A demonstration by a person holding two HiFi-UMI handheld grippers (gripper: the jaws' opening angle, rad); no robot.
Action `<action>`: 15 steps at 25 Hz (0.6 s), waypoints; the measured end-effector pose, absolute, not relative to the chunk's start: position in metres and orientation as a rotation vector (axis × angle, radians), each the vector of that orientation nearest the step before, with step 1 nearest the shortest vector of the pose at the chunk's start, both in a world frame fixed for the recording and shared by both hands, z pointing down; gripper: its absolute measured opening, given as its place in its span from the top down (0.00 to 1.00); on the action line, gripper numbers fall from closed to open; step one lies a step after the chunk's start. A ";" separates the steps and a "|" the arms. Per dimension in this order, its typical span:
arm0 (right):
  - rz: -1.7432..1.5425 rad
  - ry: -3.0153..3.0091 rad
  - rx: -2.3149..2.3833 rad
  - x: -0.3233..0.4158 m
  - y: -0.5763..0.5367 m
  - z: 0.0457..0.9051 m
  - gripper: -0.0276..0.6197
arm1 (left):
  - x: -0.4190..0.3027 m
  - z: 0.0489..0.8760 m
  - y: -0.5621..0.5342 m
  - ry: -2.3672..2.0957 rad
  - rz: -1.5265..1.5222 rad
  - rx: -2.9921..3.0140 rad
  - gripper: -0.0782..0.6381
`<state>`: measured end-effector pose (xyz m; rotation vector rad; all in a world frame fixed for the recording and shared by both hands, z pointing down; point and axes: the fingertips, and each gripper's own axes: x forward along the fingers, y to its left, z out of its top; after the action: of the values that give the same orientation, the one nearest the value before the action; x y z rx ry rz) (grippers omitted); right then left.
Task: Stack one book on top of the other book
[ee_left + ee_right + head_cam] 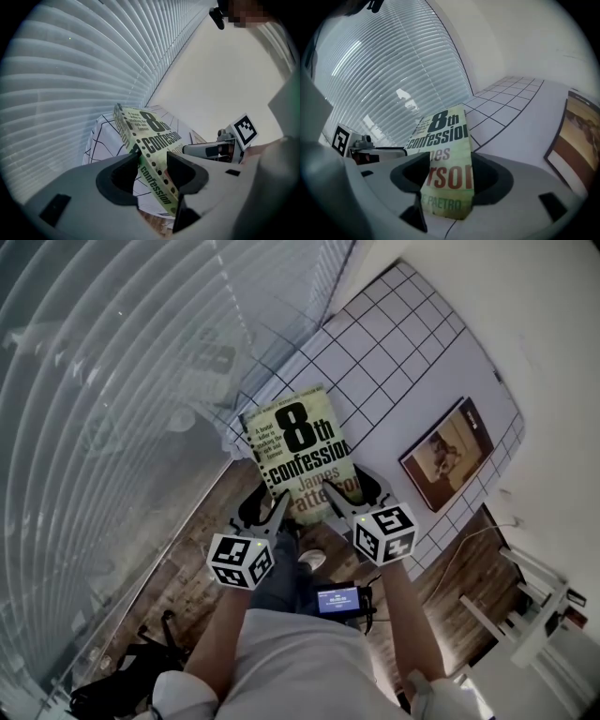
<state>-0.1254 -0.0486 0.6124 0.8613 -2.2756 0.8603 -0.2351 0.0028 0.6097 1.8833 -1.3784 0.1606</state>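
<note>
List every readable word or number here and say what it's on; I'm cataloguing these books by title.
"8th confession": front cover of the green book.
"James", then "...rson": same cover, partly covered.
"PAETRO": bottom of that cover.
"confession": the book's spine.
Too small or blurred: the cover's small blurb, the brown book, the lit screen below.
</note>
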 end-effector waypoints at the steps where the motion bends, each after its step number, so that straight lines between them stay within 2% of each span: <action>1: 0.861 -2.278 0.868 -0.125 -0.046 0.613 0.53 | -0.235 0.610 0.005 -1.380 0.170 1.879 0.61; 15: 0.890 -2.285 0.936 -0.137 -0.034 0.600 0.56 | -0.253 0.597 0.005 -1.450 0.176 1.879 0.62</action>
<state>-0.1365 -0.0335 0.6000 0.9358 -2.2850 0.8900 -0.2528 0.0046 0.5973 1.8791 -1.4500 0.1762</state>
